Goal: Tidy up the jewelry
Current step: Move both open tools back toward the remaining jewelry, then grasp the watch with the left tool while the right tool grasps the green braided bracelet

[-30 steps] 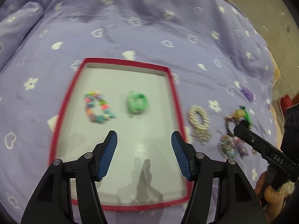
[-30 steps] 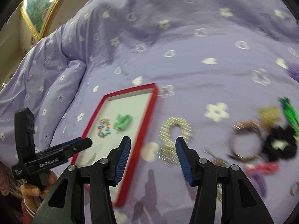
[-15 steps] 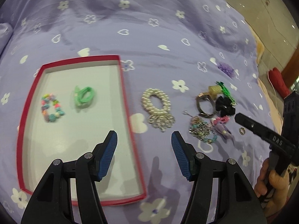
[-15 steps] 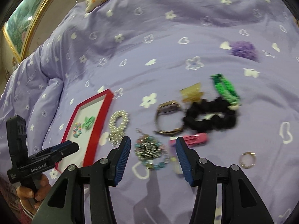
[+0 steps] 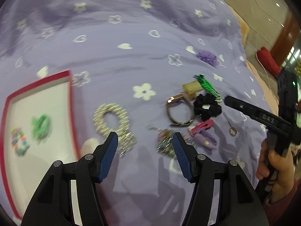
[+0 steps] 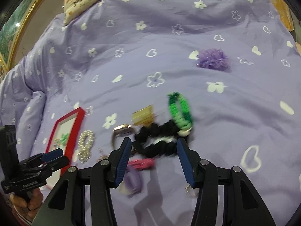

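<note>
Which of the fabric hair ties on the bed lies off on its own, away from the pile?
The fluffy purple scrunchie. It sits alone, farther up the bedspread, while the black scrunchie lies in the cluster, touching the green braided bracelet.

— What's under the left gripper (image 5: 144, 141) now?

— Purple bedspread (image 5: 122, 60), mostly. Its jaws stand apart with nothing between them, the pearl bracelet (image 5: 111, 118) just off one tip and a tangle of beaded chain (image 5: 165, 145) off the other.

— And the tray?

— The red-rimmed tray (image 5: 70, 101) is off to the left, holding a green band (image 5: 40, 125) and a multicoloured bead bracelet (image 5: 18, 143).

— Anything further right?

— A black scrunchie (image 5: 207, 107), a pink clip (image 5: 202, 127), a small ring (image 5: 232, 131), and the right gripper (image 5: 252, 111) in a hand (image 5: 276, 162).
</note>
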A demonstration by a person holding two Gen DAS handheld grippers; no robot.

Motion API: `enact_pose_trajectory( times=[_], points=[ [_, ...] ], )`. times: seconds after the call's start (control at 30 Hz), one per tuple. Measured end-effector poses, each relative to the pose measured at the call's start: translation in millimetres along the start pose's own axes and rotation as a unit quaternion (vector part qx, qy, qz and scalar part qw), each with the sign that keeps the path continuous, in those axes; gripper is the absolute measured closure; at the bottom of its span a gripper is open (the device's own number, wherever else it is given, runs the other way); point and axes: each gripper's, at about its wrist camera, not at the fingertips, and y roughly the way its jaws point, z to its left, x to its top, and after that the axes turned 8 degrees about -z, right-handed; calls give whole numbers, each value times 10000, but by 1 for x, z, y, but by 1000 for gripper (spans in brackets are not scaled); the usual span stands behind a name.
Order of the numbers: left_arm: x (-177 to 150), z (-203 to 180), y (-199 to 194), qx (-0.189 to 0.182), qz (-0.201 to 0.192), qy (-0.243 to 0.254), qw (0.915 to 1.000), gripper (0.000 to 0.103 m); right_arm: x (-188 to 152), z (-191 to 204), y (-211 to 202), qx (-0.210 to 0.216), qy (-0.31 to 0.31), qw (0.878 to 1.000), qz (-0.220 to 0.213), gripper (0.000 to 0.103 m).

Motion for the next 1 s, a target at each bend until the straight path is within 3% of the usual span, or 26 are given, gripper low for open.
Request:
enact_pose_trajectory(
  times=[0.4,0.43,0.53,0.6,0.7,1.0],
  points=[
    [30,-34,82,-75,430,481,9979,45,22,-25,49,-221,-266,9986,412,52],
    [32,-35,88,-94,455,511,9976,47,23,-25,54,-250,-293,9982,461,52],
    [34,-41,98,-202,513,579,9968,67,22,-28,67,-353,-371,9968,608,57],
    [36,-46,102,-280,512,664,9961,83,21,-28,69,-386,-401,9966,613,68],
    [35,-52,105,-269,485,797,9953,92,20,-28,67,-394,-392,9970,543,79],
    [25,-44,88,-319,384,619,9968,95,25,-27,38,-182,-100,9997,139,83]
  ],
)
